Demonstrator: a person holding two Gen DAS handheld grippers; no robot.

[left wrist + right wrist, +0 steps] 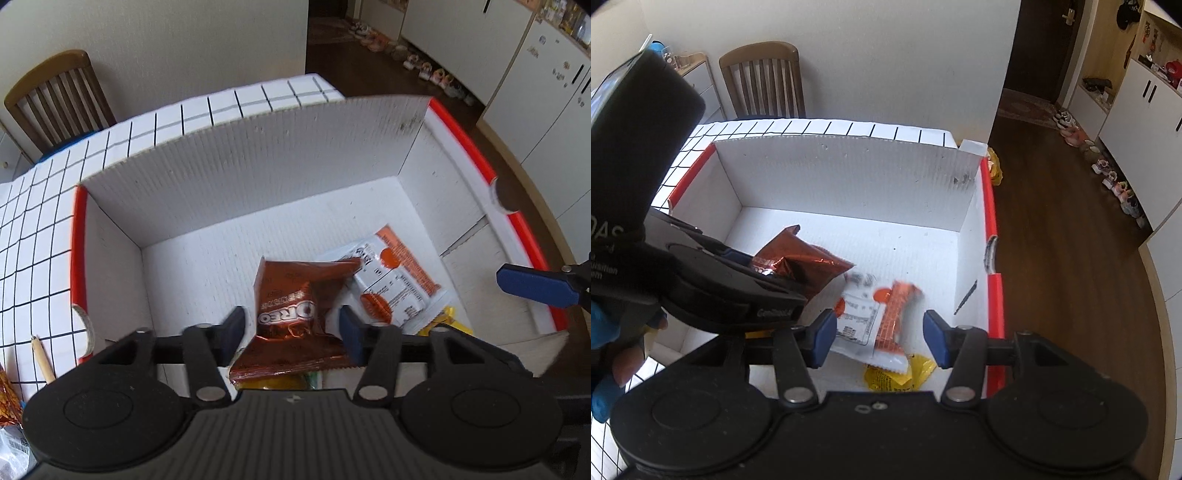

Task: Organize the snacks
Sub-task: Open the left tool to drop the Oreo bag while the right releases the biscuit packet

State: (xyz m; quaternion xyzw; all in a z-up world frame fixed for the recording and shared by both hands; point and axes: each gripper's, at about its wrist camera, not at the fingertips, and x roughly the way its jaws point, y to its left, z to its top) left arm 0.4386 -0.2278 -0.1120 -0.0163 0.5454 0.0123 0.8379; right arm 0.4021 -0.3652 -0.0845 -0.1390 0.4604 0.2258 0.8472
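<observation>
- My left claw (pixel 291 334) stands with its jaws apart; the brown Oreo packet (pixel 295 306) sits upright between them, with a gap visible on each side, so I judge it released, not gripped.
- My right claw (pixel 879 338) is also open, hanging over the white-and-orange packet (pixel 875 317), which lies flat just past its tips and looks untouched by the pads.
- A yellow packet (pixel 894 376) peeks out under the white-and-orange one, at the near right of the box floor.
- All three lie inside the white box (pixel 258 155) with the red rim, clustered toward its near right; the far and left parts of the floor are bare.
- So I judge the task partly done: three snacks are in.
- Left of the box, on the gridded table (pixel 37 229), the edges of an orange wrapper (pixel 7 398) and a clear bag (pixel 14 450) show near me, probably snacks still to go in.
</observation>
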